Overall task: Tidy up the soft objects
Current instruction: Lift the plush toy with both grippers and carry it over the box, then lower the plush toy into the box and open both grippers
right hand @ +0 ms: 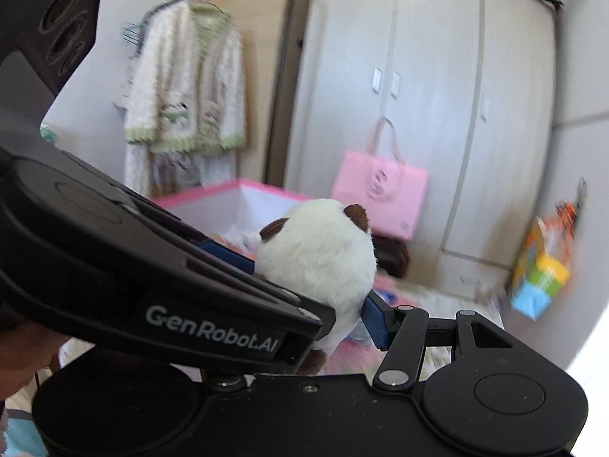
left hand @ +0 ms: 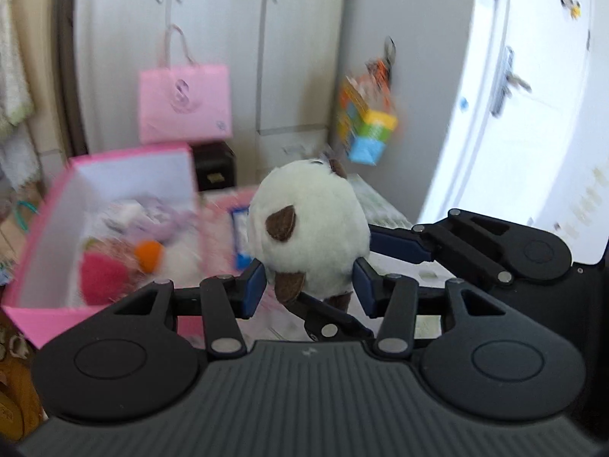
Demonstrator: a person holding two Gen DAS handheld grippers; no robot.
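Left wrist view
Left gripper (left hand: pixel 309 285): half closed, blue pads pressing both lower sides of the plush (left hand: pixel 308 228), which it holds up off the surface.
Plush: round, white, with brown ears and feet; it sits between the pads, just right of the box (left hand: pixel 45 243) and higher than it.
Right gripper (left hand: pixel 342 270): comes in from the right; one blue finger lies against the plush's right side, the other reaches under it by the brown feet.
Box: pink outside, white inside, open on top, to the left. It holds soft things: a red one (left hand: pixel 101 278), an orange ball (left hand: pixel 149 254), a white fluffy one and pale purple cloth; motion blur hides more.
Bag (left hand: pixel 184 103): pink, hangs on the wardrobe (left hand: pixel 213 38) behind the box.
Cube (left hand: pixel 367 125): coloured, hangs to the right, blurred.

Right wrist view
Right gripper (right hand: pixel 312 285): one blue pad touches the plush (right hand: pixel 316 251) at lower right; the other finger is hidden behind the left gripper (right hand: pixel 308 278), so I cannot tell how firm its grip is.
Left gripper: crosses from the left, its tip against the plush.
Box (right hand: pixel 213 200): behind the plush; contents mostly hidden.
Bag (right hand: pixel 380 194): on the wardrobe (right hand: pixel 437 95).
Robe (right hand: pixel 186 87): pale, on a rack at left.
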